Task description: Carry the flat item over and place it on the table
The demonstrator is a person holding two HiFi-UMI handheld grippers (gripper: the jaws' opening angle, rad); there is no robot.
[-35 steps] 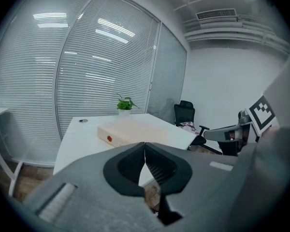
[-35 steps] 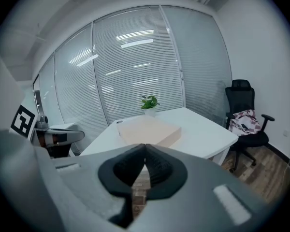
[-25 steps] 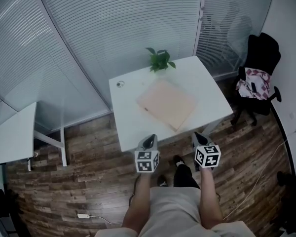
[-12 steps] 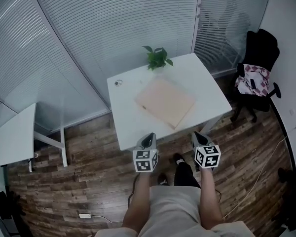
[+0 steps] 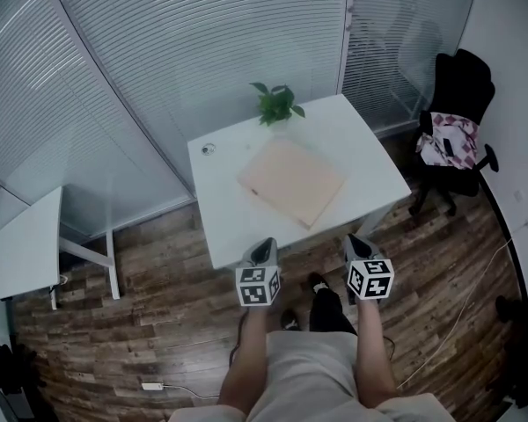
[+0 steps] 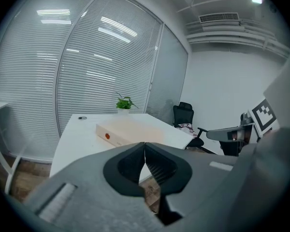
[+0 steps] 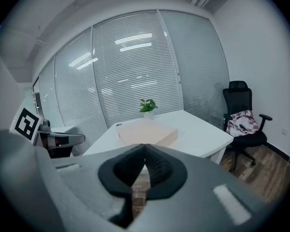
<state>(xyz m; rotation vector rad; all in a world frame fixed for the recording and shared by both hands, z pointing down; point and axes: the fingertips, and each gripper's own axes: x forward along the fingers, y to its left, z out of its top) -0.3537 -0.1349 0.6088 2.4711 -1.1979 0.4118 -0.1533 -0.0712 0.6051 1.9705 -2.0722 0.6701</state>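
Nearest the camera, the person's pale shorts [image 5: 312, 372] and 2 forearms filled the bottom of the head view, with dark shoes [image 5: 319, 286] on the wood plank floor [image 5: 158, 323]. The left gripper [image 5: 264, 246] and the right gripper [image 5: 355, 240] were held side by side, well apart from each other, just short of the near edge of the white table [image 5: 356, 143]. Each pointed toward that table. In the left gripper view the 2 ribbed pads met at their tips with nothing between them. The right gripper view showed the same: pads pressed together, jaws empty. Each gripper could be seen in the other's view, off to the side.

On the floor to the near left lay a white power strip [image 5: 150, 383] with its cable. A second, smaller white table [image 5: 25, 246] stood well apart at the far left.

The flat item, a pale peach box [image 5: 292, 181], lay flat on the main table, roughly in the middle and turned at an angle to the edges. Neither gripper touched it. A small round fitting [image 5: 209, 149] sat near the table's far left corner, and a green potted plant [image 5: 275, 104] stood at the far edge. Beyond were glass walls with closed blinds [image 5: 202, 42]. To the far right stood a black office chair [image 5: 462, 86] with a patterned bag [image 5: 446, 141] on its seat.
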